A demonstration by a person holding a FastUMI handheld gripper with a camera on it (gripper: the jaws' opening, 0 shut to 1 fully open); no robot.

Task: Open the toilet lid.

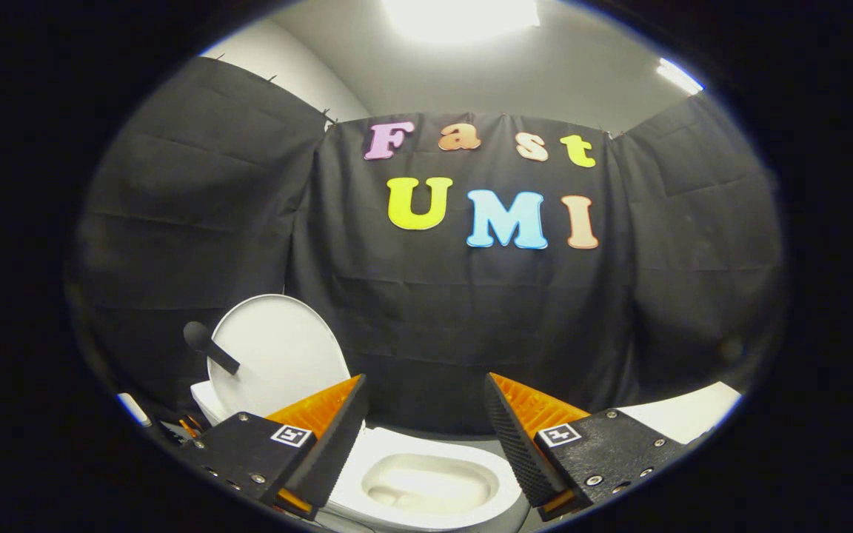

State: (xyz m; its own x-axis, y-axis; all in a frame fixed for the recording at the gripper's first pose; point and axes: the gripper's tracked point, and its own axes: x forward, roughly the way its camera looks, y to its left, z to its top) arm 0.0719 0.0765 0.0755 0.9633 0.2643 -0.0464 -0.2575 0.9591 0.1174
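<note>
A white toilet sits low ahead of me. Its lid (278, 355) stands upright, raised behind the left finger, with a dark knobbed handle (208, 346) sticking out from its face. The seat and open bowl (426, 481) lie below and between my fingers. My gripper (425, 400) is open, held above the bowl, with nothing between its fingers. The left finger (326, 429) overlaps the lower right edge of the lid in the view; whether it touches is unclear.
Black cloth walls (434, 311) close off the booth behind and to both sides of the toilet. A white surface (686, 414) shows beyond the right finger. A small white-and-dark object (134, 409) and some thin items lie left of the toilet.
</note>
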